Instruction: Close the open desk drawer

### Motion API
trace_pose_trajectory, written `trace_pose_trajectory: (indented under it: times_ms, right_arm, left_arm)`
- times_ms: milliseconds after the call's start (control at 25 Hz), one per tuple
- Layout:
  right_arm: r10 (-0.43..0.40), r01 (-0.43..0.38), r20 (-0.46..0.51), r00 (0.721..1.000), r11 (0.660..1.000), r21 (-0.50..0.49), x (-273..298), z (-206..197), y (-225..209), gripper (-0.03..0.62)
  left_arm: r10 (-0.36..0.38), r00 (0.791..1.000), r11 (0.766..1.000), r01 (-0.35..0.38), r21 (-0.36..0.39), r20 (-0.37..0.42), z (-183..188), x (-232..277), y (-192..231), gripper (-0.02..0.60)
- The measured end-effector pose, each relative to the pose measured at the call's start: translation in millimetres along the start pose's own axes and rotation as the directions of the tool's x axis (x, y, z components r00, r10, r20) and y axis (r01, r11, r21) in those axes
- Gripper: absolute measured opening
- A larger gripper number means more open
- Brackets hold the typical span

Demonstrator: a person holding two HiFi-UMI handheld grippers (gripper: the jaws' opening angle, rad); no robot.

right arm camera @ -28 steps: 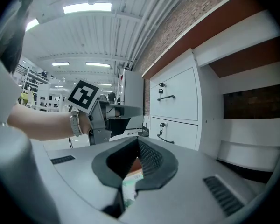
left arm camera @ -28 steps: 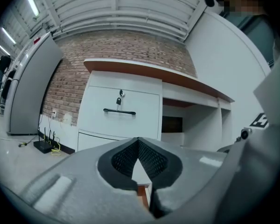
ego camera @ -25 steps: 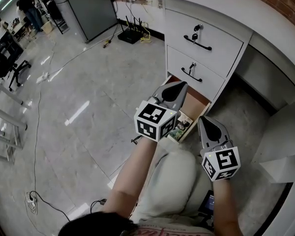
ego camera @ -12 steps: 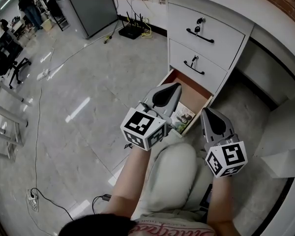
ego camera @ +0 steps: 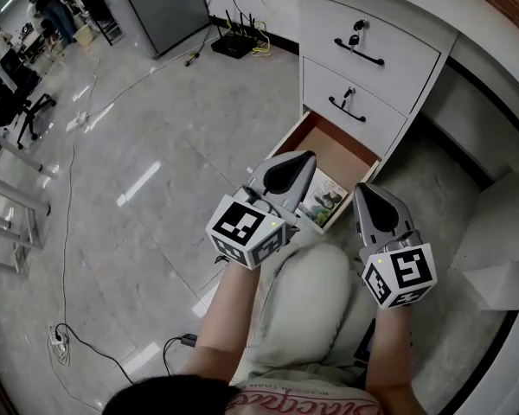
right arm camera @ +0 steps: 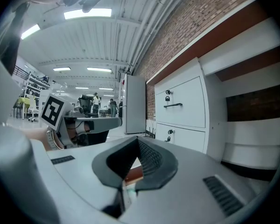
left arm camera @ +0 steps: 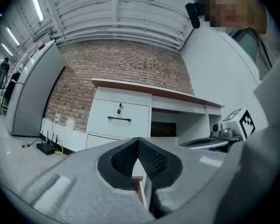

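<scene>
Head view:
- White desk drawer with a red-brown inside (ego camera: 339, 148), lowest of three, stands pulled out from the white desk pedestal (ego camera: 419, 80).
- It lies just past picture centre toward 1 o'clock.
- Long axis runs from 1 o'clock at the pedestal to 7 o'clock at its front.
- The front faces 7 o'clock, toward the person's knee.
- A printed colour booklet (ego camera: 326, 199) lies flat at the front end.

Jaws:
- Left gripper (ego camera: 301, 161): grey jaws pressed together, nothing between them.
- Its tip overlaps the drawer's front-left corner in the picture; I cannot tell whether it touches.
- Right gripper (ego camera: 362, 192): jaws also together, empty.
- Its tip sits at the front-right corner, at 3 o'clock from the booklet.
- The drawer front lies between the two tips.

Both gripper views show a strip of red-brown drawer just past the closed pads, at 6 o'clock of the tip.
</scene>
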State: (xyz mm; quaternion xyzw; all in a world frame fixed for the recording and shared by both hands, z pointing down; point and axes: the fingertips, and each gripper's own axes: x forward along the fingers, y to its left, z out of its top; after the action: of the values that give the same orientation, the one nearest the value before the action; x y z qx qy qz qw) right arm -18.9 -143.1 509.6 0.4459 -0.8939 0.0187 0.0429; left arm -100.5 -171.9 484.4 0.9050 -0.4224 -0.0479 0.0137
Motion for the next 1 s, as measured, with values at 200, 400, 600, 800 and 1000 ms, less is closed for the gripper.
trace_pose_trajectory:
  times_ms: [200, 400, 600, 800, 1000]
  right_arm:
    - [0.006, -0.007, -0.02, 1.0, 1.0, -0.009, 4, -9, -2, 0.009]
    - [0.013, -0.013, -0.058, 0.998, 1.0, 0.008, 10, -28, -6, 0.009]
    - [0.034, -0.035, -0.106, 0.994, 0.999, -0.007, 18, -47, -2, 0.009]
    - [0.062, -0.073, -0.156, 0.986, 0.995, -0.068, 28, -61, -2, 0.009]
    - [0.064, -0.079, -0.185, 0.981, 0.994, -0.077, 34, -73, -5, 0.009]
  left_arm:
    - [0.024, 1.0, 0.999, -0.024, 0.023, 0.009, -23, -10, 15, 0.005]
    - [0.058, 0.998, 0.998, -0.058, -0.003, 0.028, -56, -26, 33, 0.007]
    - [0.088, 0.995, 0.996, -0.088, -0.013, -0.04, -97, -40, 48, 0.118]
    - [0.125, 0.986, 0.991, -0.128, -0.021, -0.114, -139, -48, 62, 0.201]
    - [0.133, 0.973, 0.989, -0.142, -0.034, -0.191, -183, -54, 74, 0.21]
